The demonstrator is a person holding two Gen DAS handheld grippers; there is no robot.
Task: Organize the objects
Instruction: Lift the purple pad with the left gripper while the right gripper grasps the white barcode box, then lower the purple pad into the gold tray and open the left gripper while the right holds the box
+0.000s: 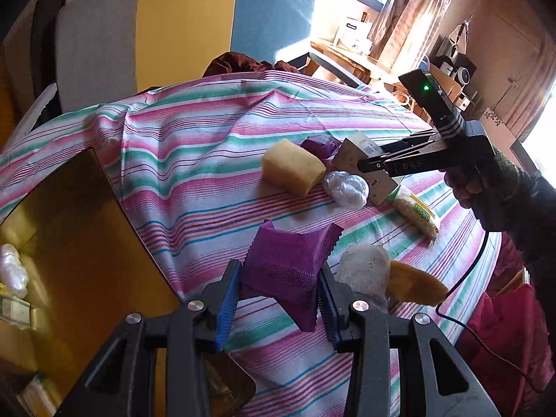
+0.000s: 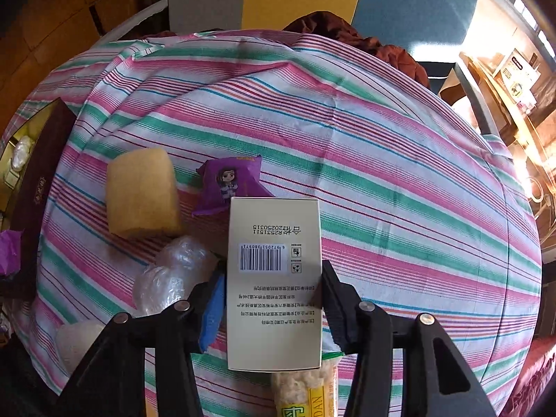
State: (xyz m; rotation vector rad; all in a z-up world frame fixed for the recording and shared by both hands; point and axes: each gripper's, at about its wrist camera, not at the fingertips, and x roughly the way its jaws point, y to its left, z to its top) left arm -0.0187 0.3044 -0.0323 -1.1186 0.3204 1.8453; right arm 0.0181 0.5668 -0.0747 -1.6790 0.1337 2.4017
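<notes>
Item: left tool (image 1: pixel 278 299), clamped on a purple packet (image 1: pixel 290 271), raised above the striped worktop (image 1: pixel 194 160) near the brown box (image 1: pixel 69 243) at its edge. Item: right tool (image 2: pixel 272 299), jaws against both sides of a cream carton (image 2: pixel 274 278), apparently gripped. Loose on the cloth: yellow sponge block (image 2: pixel 140 193), second purple packet (image 2: pixel 231 182), clear wrapped bundle (image 2: pixel 173 274), rice-cracker pack (image 2: pixel 305 392). Judged partly done; several pieces left unsorted.
</notes>
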